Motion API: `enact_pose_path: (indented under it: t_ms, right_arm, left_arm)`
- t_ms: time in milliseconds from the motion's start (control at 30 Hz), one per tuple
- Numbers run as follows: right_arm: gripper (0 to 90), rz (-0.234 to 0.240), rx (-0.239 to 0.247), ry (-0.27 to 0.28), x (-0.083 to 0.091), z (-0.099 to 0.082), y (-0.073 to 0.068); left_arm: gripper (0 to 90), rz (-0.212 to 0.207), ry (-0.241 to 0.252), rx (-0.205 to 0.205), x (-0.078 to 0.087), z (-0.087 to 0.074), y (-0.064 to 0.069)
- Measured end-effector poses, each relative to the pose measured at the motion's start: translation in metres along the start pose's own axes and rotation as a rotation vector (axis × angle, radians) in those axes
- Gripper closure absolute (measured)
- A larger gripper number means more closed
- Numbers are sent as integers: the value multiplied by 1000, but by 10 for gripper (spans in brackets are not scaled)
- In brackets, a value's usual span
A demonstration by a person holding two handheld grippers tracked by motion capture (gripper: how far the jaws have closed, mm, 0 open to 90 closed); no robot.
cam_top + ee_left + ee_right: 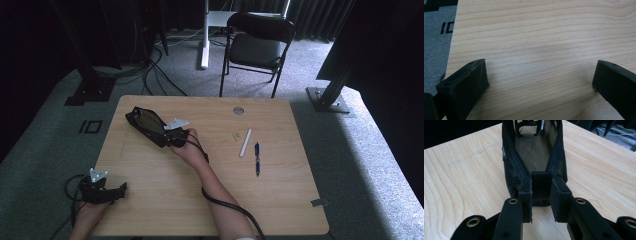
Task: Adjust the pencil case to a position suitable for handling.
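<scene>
White stick (245, 142), blue pen (257, 158), eraser (237, 135) on table (280, 200); folding chair (257, 47) behind

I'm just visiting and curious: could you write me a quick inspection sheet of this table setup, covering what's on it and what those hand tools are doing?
Surface: pale wooden table, with a round hole near its far edge.
Job's things: black mesh pouch, lying open at the far left.
Clutter: white stick, blue pen, small tan block, all right of centre.
Grippers: right hand-held gripper closed on the pouch's end tab; left hand-held gripper open over bare wood at the near left corner.
Cables: one trails along the right forearm; more lie on the floor.
Surroundings: grey carpet, black folding chair, dark curtains.
</scene>
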State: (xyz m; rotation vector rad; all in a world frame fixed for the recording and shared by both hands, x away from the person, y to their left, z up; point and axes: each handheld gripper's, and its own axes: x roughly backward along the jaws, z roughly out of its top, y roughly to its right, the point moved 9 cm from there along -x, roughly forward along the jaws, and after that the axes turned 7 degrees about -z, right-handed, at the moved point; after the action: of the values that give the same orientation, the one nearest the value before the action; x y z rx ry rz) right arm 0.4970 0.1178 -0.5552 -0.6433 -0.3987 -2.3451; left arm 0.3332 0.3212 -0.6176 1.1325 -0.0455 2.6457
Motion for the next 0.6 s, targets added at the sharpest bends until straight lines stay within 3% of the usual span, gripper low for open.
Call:
enact_pose_path:
  t_ms: [600]
  right_arm:
    - [733, 2, 8, -5, 12, -9, 2]
  left_arm:
    - [4, 0, 0, 0, 0, 0, 0]
